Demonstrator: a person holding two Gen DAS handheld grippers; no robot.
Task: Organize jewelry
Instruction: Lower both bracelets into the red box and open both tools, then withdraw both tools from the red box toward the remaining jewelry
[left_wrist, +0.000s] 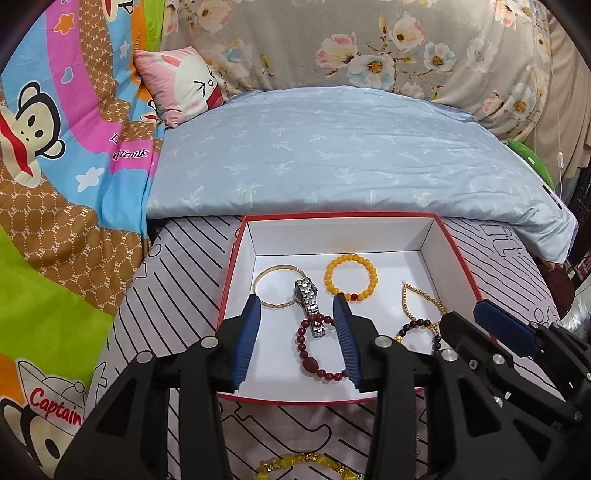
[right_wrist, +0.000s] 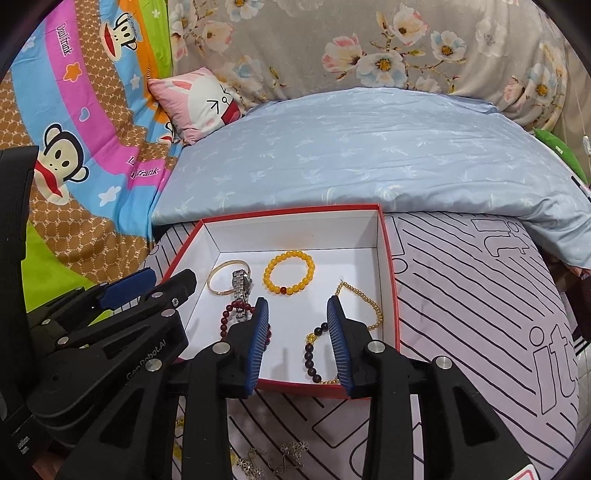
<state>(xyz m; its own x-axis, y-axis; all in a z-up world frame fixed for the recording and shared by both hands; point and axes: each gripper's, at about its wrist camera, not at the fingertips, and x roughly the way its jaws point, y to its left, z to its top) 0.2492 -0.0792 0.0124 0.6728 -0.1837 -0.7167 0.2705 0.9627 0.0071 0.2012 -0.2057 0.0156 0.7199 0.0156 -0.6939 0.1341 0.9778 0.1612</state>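
A red-edged white box (left_wrist: 236, 254) (right_wrist: 388, 243) sits on the striped bed cover. Inside lie a gold bangle (left_wrist: 275, 304) (right_wrist: 218, 271), a silver watch (left_wrist: 308, 299) (right_wrist: 242, 286), a yellow bead bracelet (left_wrist: 351, 275) (right_wrist: 288, 273), a dark red bead bracelet (left_wrist: 306, 354) (right_wrist: 225, 317), a gold chain (left_wrist: 421, 295) (right_wrist: 365, 299) and a dark bead bracelet (left_wrist: 417, 326) (right_wrist: 310, 354). My left gripper (left_wrist: 295, 306) is open and empty above the watch and red bracelet. My right gripper (right_wrist: 297, 310) is open and empty above the box's near right part.
A yellow bead bracelet (left_wrist: 306, 467) lies outside the box near me. Small flower-shaped gold jewelry (right_wrist: 273, 461) lies on the cover below the box. A light blue folded quilt (left_wrist: 332, 155) lies behind the box. A cartoon blanket (left_wrist: 55, 184) and pink pillow (left_wrist: 181, 85) are on the left.
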